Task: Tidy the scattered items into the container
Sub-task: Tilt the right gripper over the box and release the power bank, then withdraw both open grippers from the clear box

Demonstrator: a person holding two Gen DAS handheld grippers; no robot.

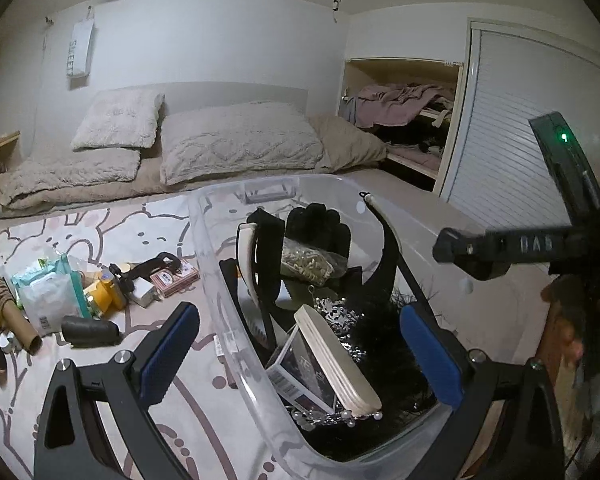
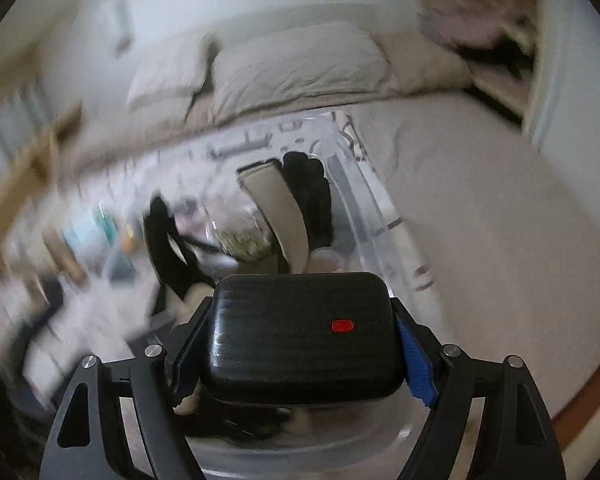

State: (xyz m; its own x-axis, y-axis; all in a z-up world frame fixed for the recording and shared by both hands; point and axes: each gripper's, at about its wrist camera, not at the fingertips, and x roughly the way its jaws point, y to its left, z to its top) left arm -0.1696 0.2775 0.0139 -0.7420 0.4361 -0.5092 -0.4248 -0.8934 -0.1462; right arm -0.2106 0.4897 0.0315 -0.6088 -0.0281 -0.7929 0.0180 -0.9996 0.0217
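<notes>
Clear plastic container (image 1: 220,264) sits on the patterned floor mat (image 1: 148,216), near the foot of a bed with pale pillows (image 1: 236,140). Already inside: black gloves (image 1: 320,220), a bag of yellowish bits (image 1: 308,266), a small boxed item (image 1: 300,376), a pale flat wedge (image 1: 340,360) leaning on it, a pearl strand (image 1: 340,416) at the near wall, and curved black-and-cream pieces. Scattered on the mat left of the container: a wipes pack (image 1: 48,292), yellow jars (image 1: 104,292), a card box (image 1: 176,276), a cardboard tube (image 1: 4,304), a dark roll (image 1: 92,332). Left claw (image 1: 300,360) stands wide, holding nothing, one blue pad outside the container's left wall, the other inside over the contents; it tilts moderately down. Right claw (image 2: 292,344) is closed on a black ribbed case (image 2: 300,336) with a red mark, pads against its two sides, pitched steeply down above the container's near end. Right wrist view is heavily blurred; the right-hand tool (image 1: 540,240) shows at the far right of the left view.
</notes>
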